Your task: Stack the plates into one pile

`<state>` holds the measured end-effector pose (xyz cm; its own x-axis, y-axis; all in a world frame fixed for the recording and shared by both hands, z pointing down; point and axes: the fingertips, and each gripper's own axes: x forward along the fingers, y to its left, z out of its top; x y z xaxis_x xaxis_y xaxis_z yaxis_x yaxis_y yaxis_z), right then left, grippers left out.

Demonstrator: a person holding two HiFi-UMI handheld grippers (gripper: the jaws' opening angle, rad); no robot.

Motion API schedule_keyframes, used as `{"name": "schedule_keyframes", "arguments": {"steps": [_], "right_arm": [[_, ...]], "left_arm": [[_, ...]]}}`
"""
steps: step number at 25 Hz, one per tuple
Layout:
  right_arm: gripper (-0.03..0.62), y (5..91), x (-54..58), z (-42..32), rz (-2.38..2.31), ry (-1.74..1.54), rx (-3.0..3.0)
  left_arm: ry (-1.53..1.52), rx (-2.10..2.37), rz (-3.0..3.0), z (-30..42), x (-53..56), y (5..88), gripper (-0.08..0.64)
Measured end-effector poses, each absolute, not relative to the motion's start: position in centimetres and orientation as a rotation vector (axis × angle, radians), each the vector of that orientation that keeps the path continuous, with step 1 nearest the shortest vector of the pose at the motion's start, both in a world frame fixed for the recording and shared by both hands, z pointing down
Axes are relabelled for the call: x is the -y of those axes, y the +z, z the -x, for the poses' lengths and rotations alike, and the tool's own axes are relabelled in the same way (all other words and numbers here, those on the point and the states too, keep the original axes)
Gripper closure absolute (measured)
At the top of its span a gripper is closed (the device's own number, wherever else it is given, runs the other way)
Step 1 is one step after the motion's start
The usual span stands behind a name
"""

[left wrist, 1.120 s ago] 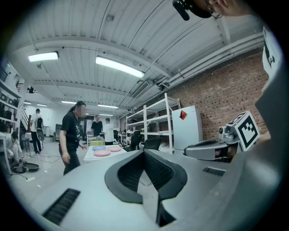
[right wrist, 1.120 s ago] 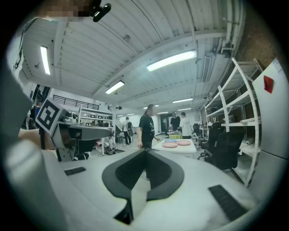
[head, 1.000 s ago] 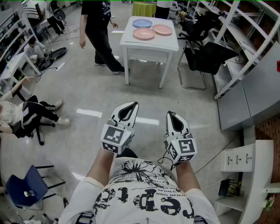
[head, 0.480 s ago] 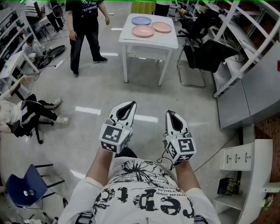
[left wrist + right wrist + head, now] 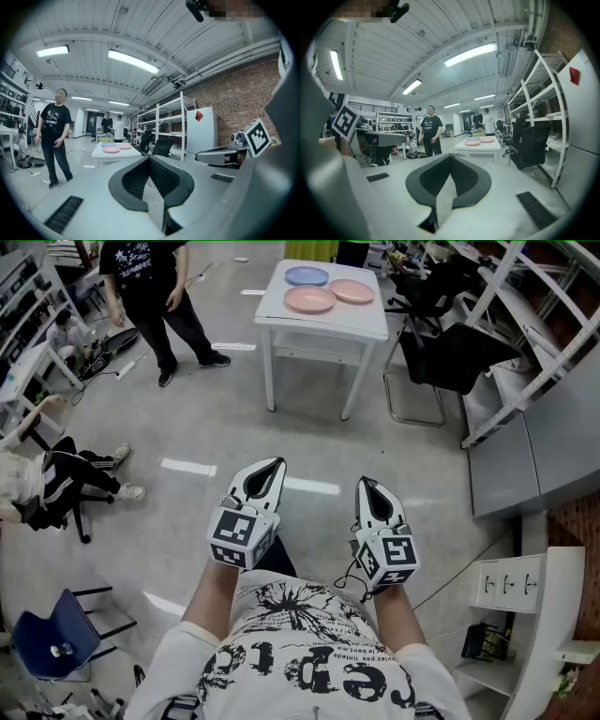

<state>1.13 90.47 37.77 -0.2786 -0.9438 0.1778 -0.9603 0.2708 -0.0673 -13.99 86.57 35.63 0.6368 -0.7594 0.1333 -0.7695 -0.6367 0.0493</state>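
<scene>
Two claws held side by side above a grey floor [image 5: 216,418], both pointing forward toward a white bench [image 5: 366,326].

Left claw [image 5: 274,465] — the jaws are together, the tips meet, and nothing lies between them, as the left gripper view confirms. Right claw [image 5: 365,483] — the jaws are likewise pressed together and empty. The two claws stand apart from each other and roughly parallel. Each carries its marker cube at the rear, next to the person's forearm.

The task's things lie well ahead of both claws, on the bench top. A blue plate [image 5: 307,276] sits farthest from the claws. A nearer pink plate [image 5: 310,299] lies just on the claws' side of it. A second pink plate [image 5: 352,291] lies to the right of these two. All three lie flat and single, just beside one another, and none rests on another. Neither claw is near any plate.

A standing person in a black T-shirt [image 5: 150,287] is ahead and to the left of the left claw, left of the bench. A black chair [image 5: 450,343] stands ahead and to the right of the right claw, just beside the bench. A seated person [image 5: 47,479] is far to the left of the left claw. A blue chair [image 5: 52,638] stands to its left and behind it.
</scene>
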Motion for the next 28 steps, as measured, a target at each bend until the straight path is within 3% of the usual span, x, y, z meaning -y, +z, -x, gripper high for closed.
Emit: {"name": "schedule_keyframes", "arguments": {"steps": [28], "right_arm": [[0.586, 37.6, -49.6, 5.3, -1.995, 0.251, 2.177]], "left_arm": [[0.133, 1.236, -2.771, 22.9, -43.8, 34.2, 0.552]]}}
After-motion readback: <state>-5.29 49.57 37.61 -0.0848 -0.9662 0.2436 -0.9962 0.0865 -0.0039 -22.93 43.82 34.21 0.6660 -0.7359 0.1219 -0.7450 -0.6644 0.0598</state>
